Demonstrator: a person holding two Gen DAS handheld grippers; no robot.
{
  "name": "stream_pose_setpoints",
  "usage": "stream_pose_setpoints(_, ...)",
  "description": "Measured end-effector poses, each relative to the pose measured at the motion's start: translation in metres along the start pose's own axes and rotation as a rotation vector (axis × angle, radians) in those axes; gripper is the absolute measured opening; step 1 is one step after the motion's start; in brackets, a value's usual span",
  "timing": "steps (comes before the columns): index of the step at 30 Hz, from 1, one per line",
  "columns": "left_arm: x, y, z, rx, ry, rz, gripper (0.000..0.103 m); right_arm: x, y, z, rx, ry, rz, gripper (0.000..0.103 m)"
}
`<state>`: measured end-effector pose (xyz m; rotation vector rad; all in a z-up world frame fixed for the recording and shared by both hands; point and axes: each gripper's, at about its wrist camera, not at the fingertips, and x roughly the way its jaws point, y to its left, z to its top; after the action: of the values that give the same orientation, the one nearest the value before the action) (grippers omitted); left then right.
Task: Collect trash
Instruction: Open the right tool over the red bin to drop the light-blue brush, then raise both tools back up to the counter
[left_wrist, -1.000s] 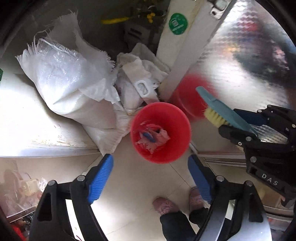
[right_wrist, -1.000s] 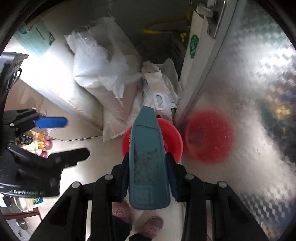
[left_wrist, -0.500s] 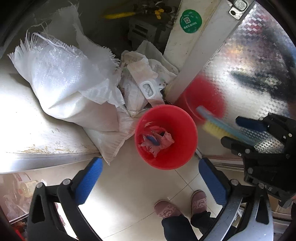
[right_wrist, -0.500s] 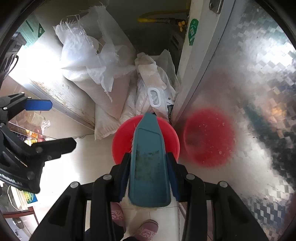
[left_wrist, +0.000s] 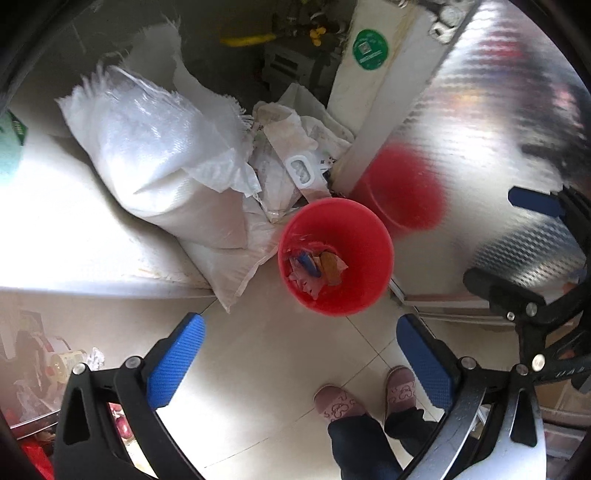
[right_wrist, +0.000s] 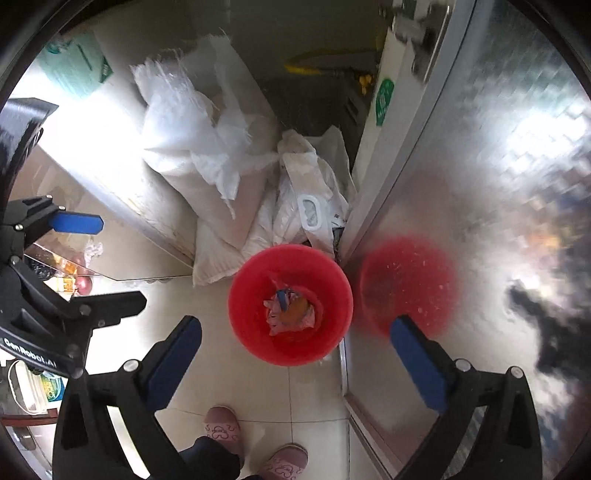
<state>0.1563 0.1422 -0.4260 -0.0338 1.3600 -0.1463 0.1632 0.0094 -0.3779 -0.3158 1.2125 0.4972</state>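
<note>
Tiles (left_wrist: 266, 373) of pale beige stone cover the floor, crossed by thin grout lines, and both cameras look straight down on them. At far left in the left wrist view a low shelf holds jars and packets (left_wrist: 59, 365), blurred, under a bright white counter top (left_wrist: 66, 236). Against that counter leans a woven white sack (left_wrist: 155, 155), frayed at its open mouth, with a second sack (left_wrist: 236, 266) flat beneath it. Next comes a crumpled plastic bag with a moulded handle (left_wrist: 303, 171), wedged in the corner. The red trash bucket (left_wrist: 334, 256) stands on the tiles just beside these bags and close to the embossed steel cabinet door (left_wrist: 491, 147), which shows a red reflection of it. Inside the bucket lies trash (left_wrist: 314, 267): pink wrappers, a blue piece and an orange-brown one. A green round sticker (left_wrist: 370, 49) sits on the white door frame above.

The left gripper (left_wrist: 299, 363) hangs above the floor short of the bucket, blue pads spread wide, nothing between them. The right gripper (right_wrist: 295, 363) is likewise spread wide and empty, hovering over the near rim of the bucket (right_wrist: 290, 304). Pink slippers (right_wrist: 255, 441) of the person stand on the tiles below.
</note>
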Motion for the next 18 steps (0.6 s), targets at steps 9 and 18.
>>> stream_pose_setpoints(9,-0.107,-0.009,-0.031,-0.033,-0.064,0.022,0.103,-0.094,0.031,0.005,-0.034,-0.074,0.043,0.102)
stream_pose_setpoints(18,-0.225,-0.015,-0.028,-0.055,-0.169,0.020,0.103,-0.215,0.057,0.026,-0.090,-0.206,0.030,0.102)
